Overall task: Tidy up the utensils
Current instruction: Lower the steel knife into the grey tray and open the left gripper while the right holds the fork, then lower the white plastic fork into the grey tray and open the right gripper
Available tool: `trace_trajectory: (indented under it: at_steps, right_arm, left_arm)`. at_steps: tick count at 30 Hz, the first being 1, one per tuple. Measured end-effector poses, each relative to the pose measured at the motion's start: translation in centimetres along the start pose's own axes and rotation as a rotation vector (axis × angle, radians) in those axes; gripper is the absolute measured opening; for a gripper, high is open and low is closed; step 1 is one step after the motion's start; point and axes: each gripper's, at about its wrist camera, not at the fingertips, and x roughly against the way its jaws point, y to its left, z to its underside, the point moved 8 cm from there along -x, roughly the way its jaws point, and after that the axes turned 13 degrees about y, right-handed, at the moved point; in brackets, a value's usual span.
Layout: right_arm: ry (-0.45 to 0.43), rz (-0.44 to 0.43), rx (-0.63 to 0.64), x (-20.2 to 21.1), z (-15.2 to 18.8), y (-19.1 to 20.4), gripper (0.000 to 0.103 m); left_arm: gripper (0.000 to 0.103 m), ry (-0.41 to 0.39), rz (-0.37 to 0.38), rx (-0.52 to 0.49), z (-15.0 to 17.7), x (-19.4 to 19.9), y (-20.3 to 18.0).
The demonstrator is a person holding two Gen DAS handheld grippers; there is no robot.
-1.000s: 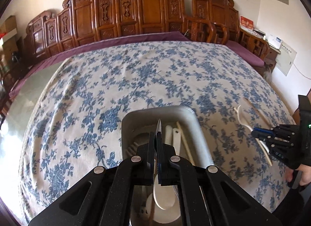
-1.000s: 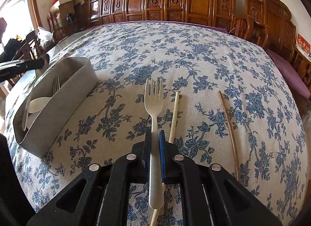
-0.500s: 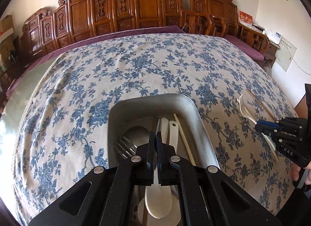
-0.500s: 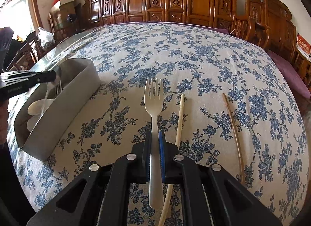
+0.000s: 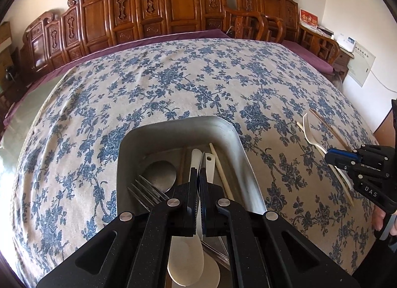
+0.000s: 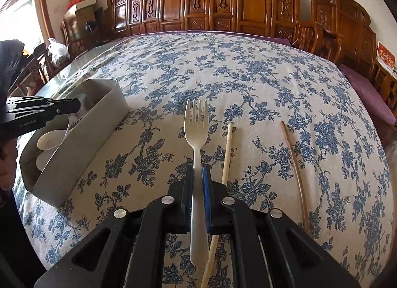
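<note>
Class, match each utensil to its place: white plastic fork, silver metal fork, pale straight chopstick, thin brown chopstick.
1 white plastic fork
2 silver metal fork
3 pale straight chopstick
4 thin brown chopstick

A inside the grey metal tray
B on floral tablecloth, farthest right
C in the right gripper
D on tablecloth beside the held fork

Pairs: 1-C, 2-A, 3-D, 4-B

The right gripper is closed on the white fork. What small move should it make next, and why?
Probably lift the white plastic fork straight up a little. The right gripper is shut on its handle, a chopstick lies close beside it, and the metal tray to the left is occupied: the left gripper holds a thin metal utensil over it.
</note>
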Motion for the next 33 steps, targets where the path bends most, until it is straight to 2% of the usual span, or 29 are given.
trace_trajectory:
  at_steps: [7,11,23,33]
  right_arm:
    - [-0.008,-0.009,-0.007,0.3,-0.2,0.4,0.009]
    - [-0.021,-0.020,-0.001,1.0,-0.2,1.2,0.009]
    - [-0.065,-0.065,0.023,3.4,-0.9,5.6,0.009]
    - [-0.074,-0.122,0.066,4.2,-1.9,11.6,0.009]
  left_arm:
    - [0.002,-0.006,-0.014,-0.011,0.0,0.2,-0.2]
    - [0.014,-0.029,-0.016,-0.006,0.0,1.2,0.1]
    - [0.015,-0.082,-0.011,0.032,0.6,4.3,2.5]
    - [0.015,-0.109,-0.046,0.055,0.2,5.5,4.6]
